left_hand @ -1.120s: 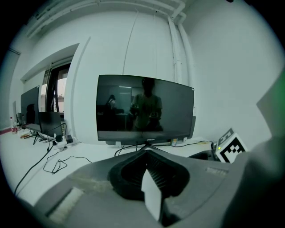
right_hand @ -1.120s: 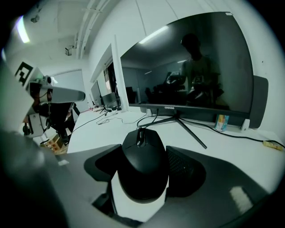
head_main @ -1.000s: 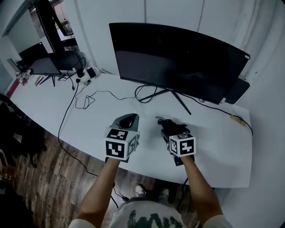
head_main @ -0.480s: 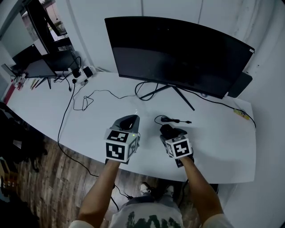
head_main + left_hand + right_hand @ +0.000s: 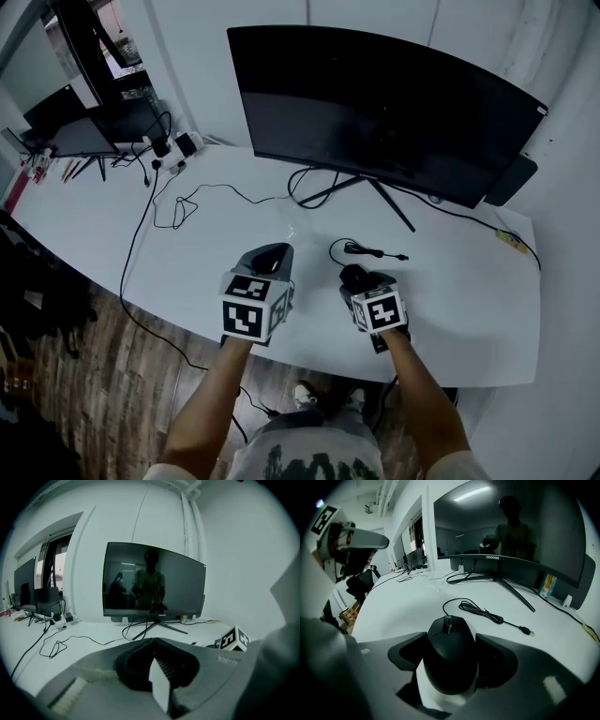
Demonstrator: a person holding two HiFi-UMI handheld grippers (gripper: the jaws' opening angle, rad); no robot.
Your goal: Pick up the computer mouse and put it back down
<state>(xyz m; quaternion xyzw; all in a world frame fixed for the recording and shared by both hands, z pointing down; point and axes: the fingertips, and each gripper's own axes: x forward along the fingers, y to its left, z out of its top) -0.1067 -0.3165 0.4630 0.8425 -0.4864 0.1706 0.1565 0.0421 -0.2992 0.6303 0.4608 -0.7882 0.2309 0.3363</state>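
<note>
Black computer mouse point(image 5: 451, 654) pinched in right claw point(image 5: 360, 281), low at white tabletop point(image 5: 459, 305); lifted or resting, cannot tell. Left claw point(image 5: 153, 641) pressed together, empty. Grasp judged done; set-down and release left.

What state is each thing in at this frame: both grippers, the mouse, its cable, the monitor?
left gripper: fingers together, nothing between them.
right gripper: shut on the computer mouse.
computer mouse: clamped by its sides, wheel end facing the monitor.
cable: loosely bundled on the desk, plug end free.
monitor: upright on its stand, screen dark.
</note>
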